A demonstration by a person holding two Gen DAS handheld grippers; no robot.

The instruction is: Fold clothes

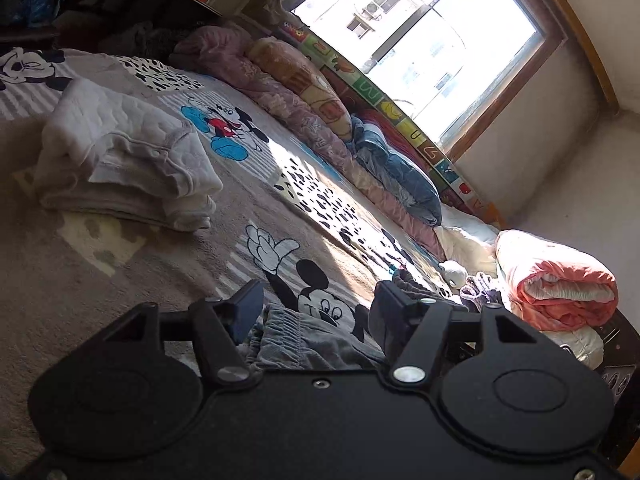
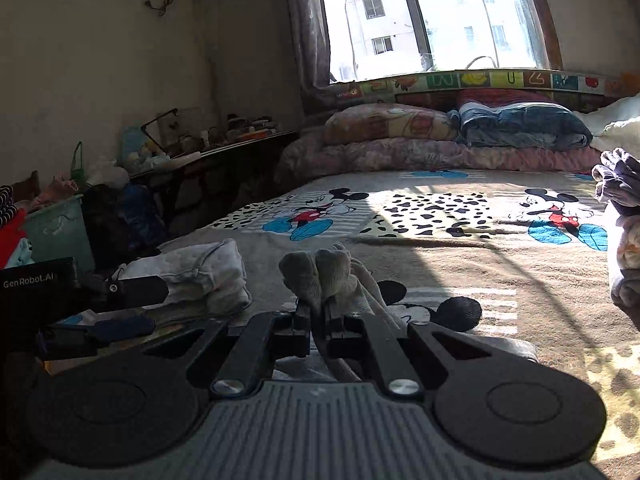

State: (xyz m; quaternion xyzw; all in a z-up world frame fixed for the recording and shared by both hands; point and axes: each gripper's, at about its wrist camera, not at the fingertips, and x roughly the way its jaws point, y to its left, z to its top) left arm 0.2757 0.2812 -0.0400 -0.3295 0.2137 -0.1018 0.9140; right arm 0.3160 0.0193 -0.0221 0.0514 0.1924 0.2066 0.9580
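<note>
on the left, a folded white pile (image 1: 124, 156) sits on the bed (image 1: 60, 280). the left tool (image 1: 316, 308) is wide open over grey pants (image 1: 304, 344), partly hidden. the right tool (image 2: 318, 312) is pinched tight on a grey cloth (image 2: 324, 276), its lower part hidden.

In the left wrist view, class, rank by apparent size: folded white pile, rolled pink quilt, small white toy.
1. Folded white pile
2. Rolled pink quilt, looks slightly smaller, but it lies farther away, so unsure
3. Small white toy
</note>
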